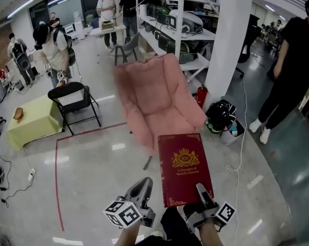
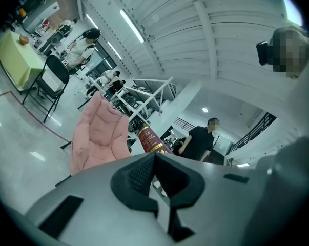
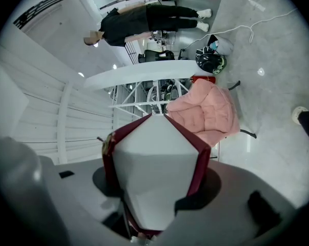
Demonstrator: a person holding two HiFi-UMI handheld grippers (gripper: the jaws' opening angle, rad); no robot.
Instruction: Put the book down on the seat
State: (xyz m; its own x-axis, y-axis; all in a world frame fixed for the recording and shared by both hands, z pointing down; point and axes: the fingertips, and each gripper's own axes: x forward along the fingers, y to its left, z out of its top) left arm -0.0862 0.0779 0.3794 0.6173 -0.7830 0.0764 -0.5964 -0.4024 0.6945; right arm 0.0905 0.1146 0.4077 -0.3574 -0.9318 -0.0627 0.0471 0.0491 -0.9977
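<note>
Several shelves of the tall white rack [image 1: 167, 14] at the back are loaded with grey and dark equipment (too far off to name piece by piece). Beside it rises a white pillar [image 1: 231, 40], with a person in black [image 1: 292, 70] standing to its right. In front of the pillar stands the pink armchair [image 1: 157, 99], its padded seat bare and facing the camera. At the left is a low yellow-green table [image 1: 34, 124] with one small brown thing [image 1: 18, 113] lying on its top, and just beside that table stands a black folding chair [image 1: 72, 99] with nothing on it. A black bag [image 1: 219, 114] sits on the floor at the foot of the pillar; what it holds cannot be made out.

Nearer the camera, the red book [image 1: 184, 168] is held about level in the air, gold-crested cover up, its far edge close to the front of the armchair's seat but not resting on it. The right gripper [image 1: 201, 192] has it by the near edge: in the right gripper view the white page block and both red covers fill the space between the jaws, which are clamped on them. The left gripper [image 1: 142, 186] hangs just to the left of the book, apart from it, its jaws brought together with nothing between them.
</note>
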